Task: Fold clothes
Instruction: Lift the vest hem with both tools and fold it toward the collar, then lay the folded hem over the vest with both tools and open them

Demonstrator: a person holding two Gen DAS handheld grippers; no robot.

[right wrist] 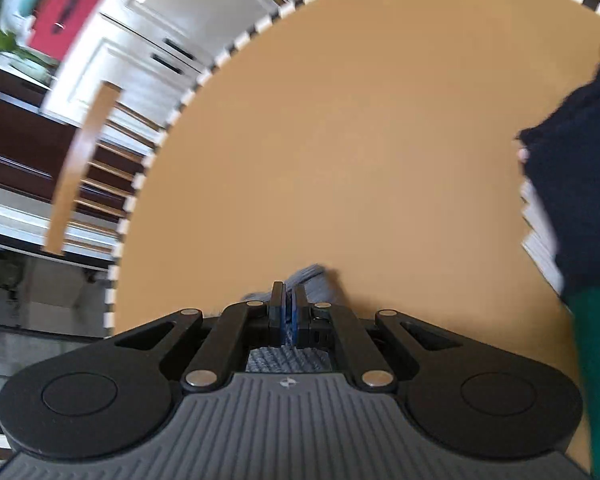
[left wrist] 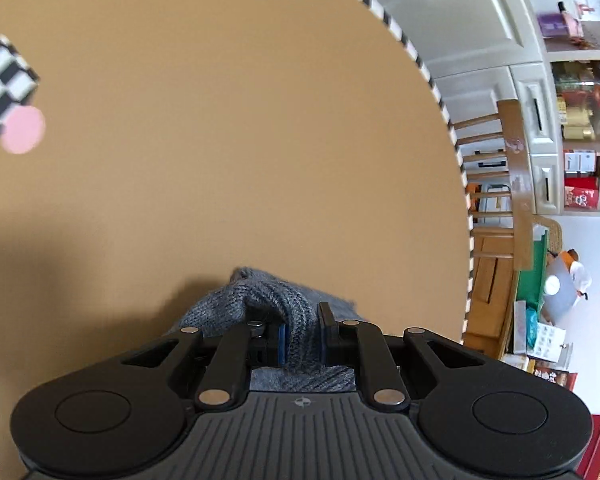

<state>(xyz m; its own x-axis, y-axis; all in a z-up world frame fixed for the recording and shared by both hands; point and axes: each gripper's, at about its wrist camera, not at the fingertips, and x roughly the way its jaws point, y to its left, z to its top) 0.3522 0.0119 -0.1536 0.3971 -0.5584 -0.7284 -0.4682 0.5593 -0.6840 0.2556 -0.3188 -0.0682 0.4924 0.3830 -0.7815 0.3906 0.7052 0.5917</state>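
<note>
The left tool pinches a thick bunch of grey knitted fabric between its blue-lined fingers, the fold rising just ahead of the tips and spilling back under the tool's body. Ahead of it lies the tan table, round, with a black-and-white striped rim. Far ahead and to the left of this tool, a black-and-white checked piece with a pink round patch lies on the table, blurred. Beyond the rim to the right stand wooden chairs and white cabinets. The right tool has its fingers pressed nearly together on a thin edge of the same grey knit, a little of which shows just past the tips and more beneath the tool, between its arms. The tan table spreads ahead of it. Well off to the right of this tool, at the picture's edge, a dark navy cloth lies over something white and ribbed, with a green cloth nearer; both are blurred, and I cannot tell how they are stacked. To the left, past the striped rim, are a wooden chair back and white cabinet doors.
</note>
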